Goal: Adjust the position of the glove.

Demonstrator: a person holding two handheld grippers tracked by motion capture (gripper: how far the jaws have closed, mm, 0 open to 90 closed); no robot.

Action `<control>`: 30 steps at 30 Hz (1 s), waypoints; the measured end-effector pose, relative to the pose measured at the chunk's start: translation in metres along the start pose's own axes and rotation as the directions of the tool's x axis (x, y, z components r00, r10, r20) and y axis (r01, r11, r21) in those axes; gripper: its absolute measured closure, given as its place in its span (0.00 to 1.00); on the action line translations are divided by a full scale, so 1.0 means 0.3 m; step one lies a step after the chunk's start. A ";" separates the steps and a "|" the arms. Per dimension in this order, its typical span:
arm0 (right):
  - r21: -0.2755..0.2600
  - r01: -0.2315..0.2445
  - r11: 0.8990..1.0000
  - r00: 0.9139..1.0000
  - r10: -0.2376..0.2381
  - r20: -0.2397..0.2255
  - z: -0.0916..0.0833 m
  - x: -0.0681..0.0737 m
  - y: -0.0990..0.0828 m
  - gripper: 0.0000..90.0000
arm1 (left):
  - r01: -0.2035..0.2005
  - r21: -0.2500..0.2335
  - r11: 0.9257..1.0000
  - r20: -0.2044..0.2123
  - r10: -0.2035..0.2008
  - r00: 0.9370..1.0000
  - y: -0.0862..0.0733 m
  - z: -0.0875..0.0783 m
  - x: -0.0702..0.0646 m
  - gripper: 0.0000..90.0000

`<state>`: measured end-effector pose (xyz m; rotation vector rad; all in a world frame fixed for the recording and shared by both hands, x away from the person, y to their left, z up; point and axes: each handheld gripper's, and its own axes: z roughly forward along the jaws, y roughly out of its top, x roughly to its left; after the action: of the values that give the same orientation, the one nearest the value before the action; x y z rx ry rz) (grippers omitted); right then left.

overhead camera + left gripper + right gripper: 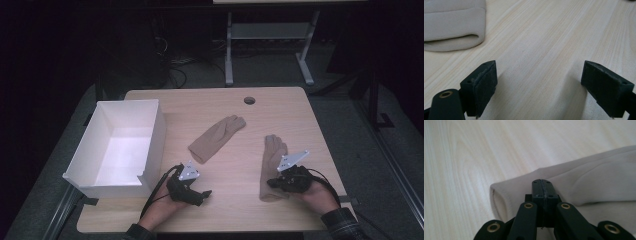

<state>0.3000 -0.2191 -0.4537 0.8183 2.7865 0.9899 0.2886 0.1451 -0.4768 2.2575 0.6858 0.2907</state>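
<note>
Pinching the cuff of the near-right glove (272, 167), my right gripper (281, 183) has its jaws pressed flat together over the soft beige knit. I judge this is the pick-up step; next I'd need a clean lift and a carry left to the white box (150, 116). My left gripper (199, 196) sits wide apart over bare pale woodgrain table (235, 210), empty. The second glove (216, 135) lies limp mid-table, fingers pointing far-right.

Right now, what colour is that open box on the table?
White, plain open rectangular box; best seen in the high view.
</note>
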 end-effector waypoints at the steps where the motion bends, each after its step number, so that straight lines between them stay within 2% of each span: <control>1: -0.018 -0.006 1.000 1.000 0.006 0.008 -0.010 -0.010 0.004 1.00 | 0.003 -0.001 1.000 -0.002 -0.003 1.000 0.000 -0.001 -0.001 0.14; 3: -0.043 -0.016 0.999 0.999 0.018 0.045 -0.030 -0.040 0.013 1.00 | 0.005 0.000 1.000 0.000 -0.005 1.000 -0.002 -0.002 -0.002 0.14; 4: -0.056 -0.022 0.998 0.997 0.026 0.074 -0.043 -0.071 0.019 1.00 | 0.003 0.001 1.000 0.000 -0.003 1.000 -0.003 -0.004 -0.003 0.14; 6: -0.066 -0.028 0.997 0.995 0.034 0.098 -0.046 -0.105 0.023 1.00 | 0.004 0.001 1.000 0.000 -0.004 1.000 -0.003 -0.004 -0.003 0.14; 7: -0.066 -0.028 0.997 0.995 0.034 0.098 -0.046 -0.105 0.023 1.00 | 0.004 0.001 1.000 0.000 -0.004 1.000 -0.003 -0.004 -0.003 0.14; 9: -0.079 -0.053 0.995 0.992 0.062 0.109 -0.025 -0.156 0.025 1.00 | 0.002 0.000 1.000 0.003 -0.002 1.000 -0.003 -0.003 -0.002 0.14; 13: -0.047 -0.061 0.997 0.992 0.065 0.110 0.012 -0.180 0.028 1.00 | 0.003 0.000 1.000 0.003 -0.003 1.000 -0.003 -0.003 -0.002 0.14; 14: -0.057 -0.053 0.997 0.993 0.058 0.100 0.022 -0.183 0.032 1.00 | 0.003 0.000 1.000 0.003 -0.003 1.000 -0.003 -0.003 -0.002 0.14; 16: -0.052 -0.058 0.997 0.993 0.063 0.101 0.024 -0.180 0.036 1.00 | 0.003 0.000 1.000 0.003 -0.003 1.000 -0.003 -0.003 -0.002 0.14; 17: -0.044 -0.046 0.998 0.996 0.050 0.080 0.038 -0.171 0.044 1.00 | 0.003 0.000 1.000 0.003 -0.003 1.000 -0.003 -0.003 -0.002 0.14; 19: -0.039 -0.040 0.998 0.996 0.042 0.075 0.047 -0.166 0.046 1.00 | 0.003 0.000 1.000 0.003 -0.003 1.000 -0.003 -0.003 -0.002 0.14; 20: -0.041 -0.022 0.999 0.997 0.025 0.075 0.054 -0.157 0.049 1.00 | 0.003 0.000 1.000 0.003 -0.003 1.000 -0.003 -0.003 -0.002 0.14; 21: -0.034 -0.008 0.999 0.998 0.010 0.056 0.063 -0.137 0.060 1.00 | 0.003 0.000 1.000 0.003 -0.003 1.000 -0.003 -0.003 -0.002 0.14; 26: -0.036 0.010 0.999 1.000 -0.010 0.014 0.074 -0.100 0.067 1.00 | 0.002 0.000 1.000 0.003 -0.002 1.000 -0.003 -0.003 -0.002 0.14; 29: -0.041 0.042 0.998 0.999 -0.043 -0.024 0.084 -0.047 0.068 1.00 | 0.002 0.000 1.000 0.003 -0.002 1.000 -0.003 -0.003 -0.002 0.14; 30: -0.041 0.042 0.998 0.999 -0.043 -0.024 0.084 -0.047 0.068 1.00 | 0.002 0.000 1.000 0.003 -0.002 1.000 -0.003 -0.003 -0.002 0.14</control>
<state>0.3273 -0.1987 -0.4628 0.7432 2.7820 1.0528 0.2875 0.1458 -0.4767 2.2569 0.6871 0.2862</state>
